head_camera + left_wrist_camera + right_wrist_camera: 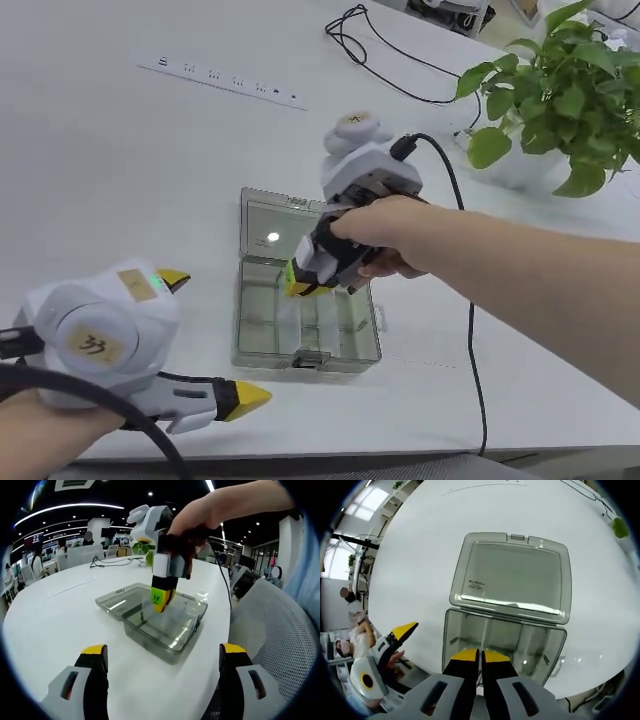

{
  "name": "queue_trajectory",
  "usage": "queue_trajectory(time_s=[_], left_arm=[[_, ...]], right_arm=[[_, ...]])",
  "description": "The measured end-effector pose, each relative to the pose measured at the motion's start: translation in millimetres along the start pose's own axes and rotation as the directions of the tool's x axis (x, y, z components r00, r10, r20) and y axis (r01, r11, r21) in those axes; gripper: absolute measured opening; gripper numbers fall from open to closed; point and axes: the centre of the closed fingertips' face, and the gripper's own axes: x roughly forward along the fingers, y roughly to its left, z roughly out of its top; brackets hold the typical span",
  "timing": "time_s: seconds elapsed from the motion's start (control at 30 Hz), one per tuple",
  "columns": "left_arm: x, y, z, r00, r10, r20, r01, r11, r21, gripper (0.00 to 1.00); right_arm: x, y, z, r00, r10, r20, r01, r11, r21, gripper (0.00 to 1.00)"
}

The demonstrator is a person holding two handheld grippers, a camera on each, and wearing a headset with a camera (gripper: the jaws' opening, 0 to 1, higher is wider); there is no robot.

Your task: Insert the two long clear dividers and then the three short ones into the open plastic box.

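Smoky plastic box lies open on the white table; right gripper, jaws pinched together, dips inside, probably seating a divider. Left gripper hangs spread. Next: press straight down.

In the head view, the right gripper and the hand on it covered the far side of the plastic box, hiding the tray beneath. In the right gripper view its jaws stood almost together, and whether a clear divider was pinched between them could not be told. The clear walls inside the tray blended together, so their count was uncertain. The label on the lid was too small to read. The hand holding the left gripper was cut off at the near edge. The plant on the far right was cut off on 2 sides.
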Motion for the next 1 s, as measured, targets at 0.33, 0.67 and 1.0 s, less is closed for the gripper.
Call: queue_trajectory(time_s=[0.33,0.67,1.0], left_arm=[[-1.7,2.6,-3.6,0.9999,0.008,-0.009,-0.008,1.0,-0.01,0.93],[-2.7,3.4,-5.0,0.9998,0.012,-0.015,-0.012,1.0,-0.016,0.93],[-2.4,0.6,-5.5,0.9998,0.008,-0.02,-0.008,1.0,-0.01,0.93]], right_arm=[[7.8,-2.5,-0.6,1.0,-0.009,-0.003,0.009,1.0,-0.021,0.03],[8.8,0.0,-5.0,0.9999,-0.01,-0.001,0.01,0.999,-0.038,0.03],[9.4,0.3,-0.2,0.9999,0.006,0.016,-0.005,0.997,-0.072,0.05]])
